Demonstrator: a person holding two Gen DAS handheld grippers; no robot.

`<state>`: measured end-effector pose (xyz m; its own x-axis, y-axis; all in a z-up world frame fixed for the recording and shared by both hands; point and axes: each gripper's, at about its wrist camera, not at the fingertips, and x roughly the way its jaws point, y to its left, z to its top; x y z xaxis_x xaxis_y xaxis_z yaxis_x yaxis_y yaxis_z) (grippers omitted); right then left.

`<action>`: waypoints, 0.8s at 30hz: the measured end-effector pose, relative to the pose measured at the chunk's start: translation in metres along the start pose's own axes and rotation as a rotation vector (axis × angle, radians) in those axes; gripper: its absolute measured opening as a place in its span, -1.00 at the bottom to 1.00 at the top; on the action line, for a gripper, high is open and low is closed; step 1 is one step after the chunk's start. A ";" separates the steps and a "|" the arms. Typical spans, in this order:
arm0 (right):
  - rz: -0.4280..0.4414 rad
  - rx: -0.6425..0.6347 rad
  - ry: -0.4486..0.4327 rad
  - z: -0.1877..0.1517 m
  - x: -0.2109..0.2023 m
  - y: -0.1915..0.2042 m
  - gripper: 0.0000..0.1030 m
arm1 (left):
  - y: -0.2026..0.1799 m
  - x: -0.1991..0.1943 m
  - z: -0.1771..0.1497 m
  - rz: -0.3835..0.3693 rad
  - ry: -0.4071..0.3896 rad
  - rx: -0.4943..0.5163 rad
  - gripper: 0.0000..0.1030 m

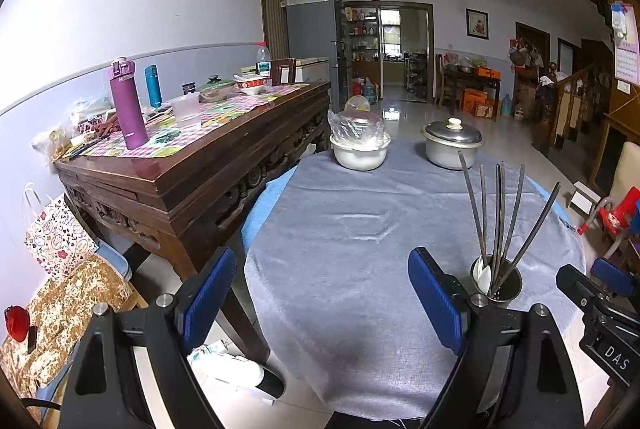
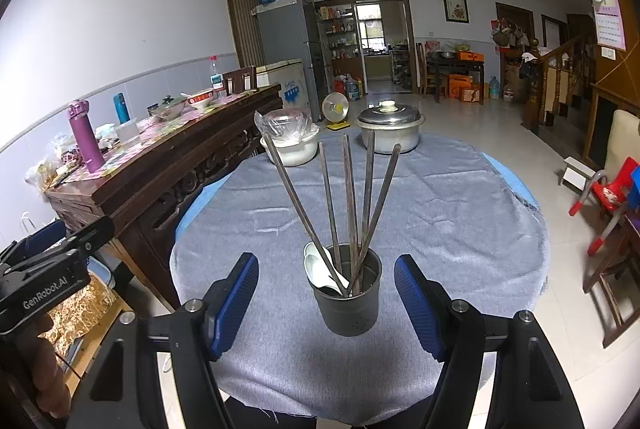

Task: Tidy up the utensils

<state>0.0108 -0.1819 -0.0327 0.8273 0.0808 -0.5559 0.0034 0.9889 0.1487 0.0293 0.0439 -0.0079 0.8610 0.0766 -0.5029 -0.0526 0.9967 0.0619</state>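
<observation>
A grey metal utensil holder (image 2: 347,296) stands on the round table's grey cloth (image 2: 420,197). Several dark chopsticks (image 2: 349,197) lean upright in it with white ceramic spoons (image 2: 316,267). My right gripper (image 2: 326,303) is open, its blue pads either side of the holder without touching it. In the left wrist view the holder (image 1: 498,283) stands just right of my open, empty left gripper (image 1: 322,303), which hovers over the cloth's near edge. The right gripper's body shows at that view's right edge.
At the table's far side stand a white bowl with a bagged glass lid (image 2: 290,143) and a lidded metal pot (image 2: 390,129). A dark wooden sideboard (image 1: 192,173) with bottles and dishes stands left. Chairs (image 2: 612,189) stand right.
</observation>
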 end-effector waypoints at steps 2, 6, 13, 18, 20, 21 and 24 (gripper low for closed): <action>-0.005 -0.001 0.009 -0.001 0.001 0.000 0.44 | 0.000 0.001 -0.001 0.000 0.003 0.000 0.72; -0.022 0.004 0.024 -0.003 0.001 -0.003 0.44 | -0.003 0.002 -0.003 0.000 0.015 0.005 0.72; -0.044 0.006 0.038 -0.008 -0.013 -0.010 0.44 | -0.010 -0.003 -0.004 -0.008 0.021 0.024 0.72; -0.052 0.018 0.063 -0.013 -0.018 -0.014 0.44 | -0.025 -0.007 -0.004 -0.021 0.022 0.055 0.72; -0.053 0.026 0.070 -0.015 -0.021 -0.017 0.44 | -0.030 -0.008 -0.006 -0.027 0.025 0.064 0.72; -0.056 0.029 0.072 -0.016 -0.022 -0.018 0.44 | -0.034 -0.008 -0.006 -0.033 0.029 0.073 0.72; -0.067 0.040 0.077 -0.019 -0.024 -0.024 0.44 | -0.043 -0.009 -0.008 -0.050 0.036 0.090 0.72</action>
<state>-0.0197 -0.2048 -0.0387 0.7786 0.0259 -0.6270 0.0810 0.9867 0.1412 0.0198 0.0009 -0.0132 0.8423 0.0299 -0.5381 0.0368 0.9929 0.1128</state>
